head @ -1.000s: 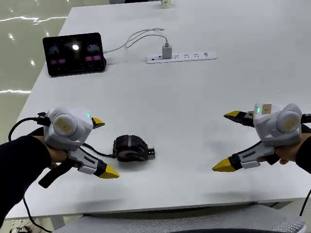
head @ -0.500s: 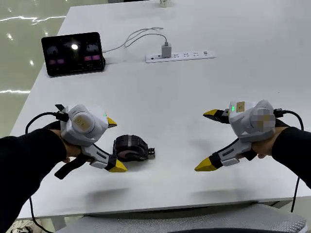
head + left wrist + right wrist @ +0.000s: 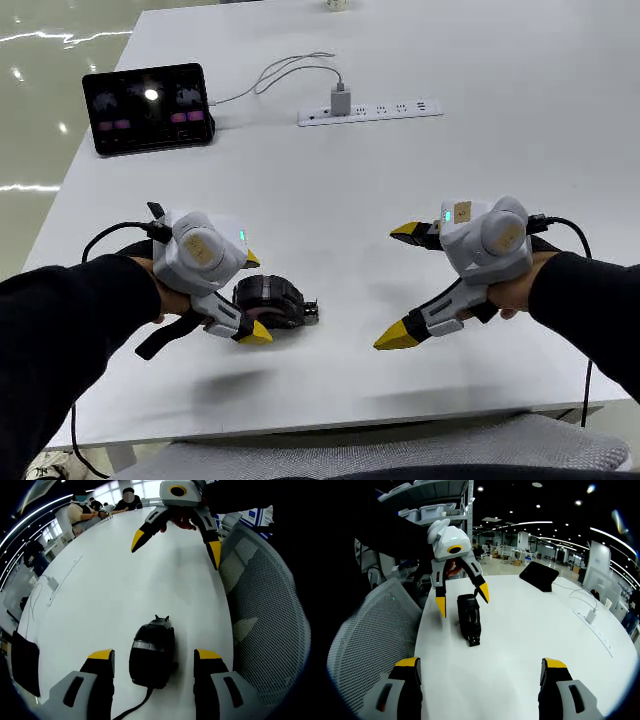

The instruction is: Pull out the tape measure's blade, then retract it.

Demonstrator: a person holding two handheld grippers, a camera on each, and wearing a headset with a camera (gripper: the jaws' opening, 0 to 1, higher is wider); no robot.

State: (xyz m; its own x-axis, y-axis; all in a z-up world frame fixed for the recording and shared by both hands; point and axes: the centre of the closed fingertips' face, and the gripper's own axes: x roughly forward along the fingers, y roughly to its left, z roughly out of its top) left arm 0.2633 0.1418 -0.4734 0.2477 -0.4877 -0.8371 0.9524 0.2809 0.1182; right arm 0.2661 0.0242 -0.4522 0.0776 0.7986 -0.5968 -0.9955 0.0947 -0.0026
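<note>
Head view, lower frame, nearest the wearer: the left gripper sits at lower left, its jaws spread wide and straddling the tape. In the left gripper view a gap shows between the case and each jaw, so nothing is clamped yet. At lower right, well apart from the tape, the right gripper hangs just over the table, jaws equally wide and holding nothing, pointed toward the case.

The tape is a black case lying on the table, left of centre in the lower frame. Its blade is fully wound in, and the end hook faces the right gripper.

Handling, as a judgement: the case looks rigid and compact, dense enough to stay put yet liable to slide on the smooth top. It is best clamped across its body by the left jaws. The hook is small and thin and wants a precise pinch from the right jaws. The blade is likely springy steel that kinks if bent and snaps back if released, so it should be fed back slowly.

Upper frame, farthest: a power strip at centre and a tablet at upper left.
</note>
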